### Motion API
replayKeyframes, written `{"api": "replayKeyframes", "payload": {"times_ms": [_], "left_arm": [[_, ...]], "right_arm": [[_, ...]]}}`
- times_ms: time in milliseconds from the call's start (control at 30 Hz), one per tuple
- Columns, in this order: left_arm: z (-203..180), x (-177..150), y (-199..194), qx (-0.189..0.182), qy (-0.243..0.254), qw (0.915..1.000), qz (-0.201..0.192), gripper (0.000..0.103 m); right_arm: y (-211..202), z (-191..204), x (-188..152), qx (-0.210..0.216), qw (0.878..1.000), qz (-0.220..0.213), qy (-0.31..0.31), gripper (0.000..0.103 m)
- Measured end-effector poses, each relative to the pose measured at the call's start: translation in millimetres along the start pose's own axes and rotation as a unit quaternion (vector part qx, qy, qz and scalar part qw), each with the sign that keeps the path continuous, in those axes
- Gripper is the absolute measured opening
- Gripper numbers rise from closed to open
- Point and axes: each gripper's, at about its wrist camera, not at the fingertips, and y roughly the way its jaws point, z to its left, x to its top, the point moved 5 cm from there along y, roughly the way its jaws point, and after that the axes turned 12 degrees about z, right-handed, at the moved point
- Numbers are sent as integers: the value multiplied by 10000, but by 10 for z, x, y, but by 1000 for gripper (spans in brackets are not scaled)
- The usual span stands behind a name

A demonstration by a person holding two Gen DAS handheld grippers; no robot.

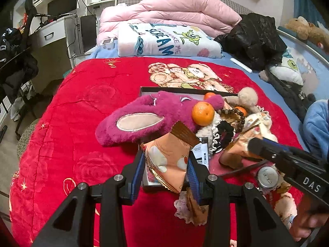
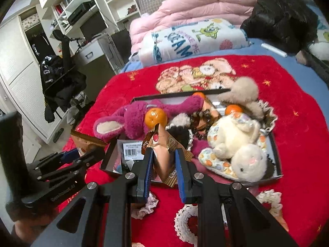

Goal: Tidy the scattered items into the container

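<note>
A shallow black box (image 2: 276, 144) lies on the red blanket, heaped with a magenta plush rabbit (image 2: 131, 119), a white plush bunny (image 2: 238, 142), oranges (image 2: 155, 117), beads and a black scrunchie. My left gripper (image 1: 166, 164) is shut on an orange snack packet (image 1: 170, 154) over the box's near left corner. My right gripper (image 2: 163, 158) is shut on a brown chocolate snack packet (image 2: 164, 150) over the box's near edge. The right gripper also shows in the left wrist view (image 1: 255, 146), and the left gripper shows in the right wrist view (image 2: 70, 156).
Lace scrunchies (image 2: 191, 220) and a pink one (image 2: 147, 205) lie on the red blanket (image 2: 287, 94) in front of the box. A drinks can (image 1: 268, 178) and a wrapper (image 1: 193, 210) lie nearby. Folded quilts (image 1: 164, 39) and a black jacket (image 1: 255, 39) sit behind.
</note>
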Motion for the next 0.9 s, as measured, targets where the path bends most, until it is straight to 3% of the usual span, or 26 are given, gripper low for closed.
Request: {"api": "replayKeyframes", "payload": {"times_ms": [67, 200, 233, 400, 567, 900], "left_arm": [[32, 23, 78, 158, 4, 9999, 39, 41], [87, -29, 237, 42, -185, 9995, 243, 41], [77, -46, 288, 153, -143, 9994, 278, 41], [63, -99, 446, 266, -101, 9989, 374, 41], [99, -108, 553, 361, -155, 9981, 466, 31], [124, -107, 621, 346, -232, 9981, 463, 28]], "right_arm": [[82, -5, 2, 119, 9999, 71, 99, 20], [240, 37, -27, 210, 9996, 152, 83, 20], [264, 44, -46, 254, 9995, 149, 90, 20], [466, 66, -145, 155, 9996, 251, -5, 20], [483, 91, -167, 140, 9996, 232, -61, 19], [570, 105, -184, 126, 9993, 345, -34, 19]]}}
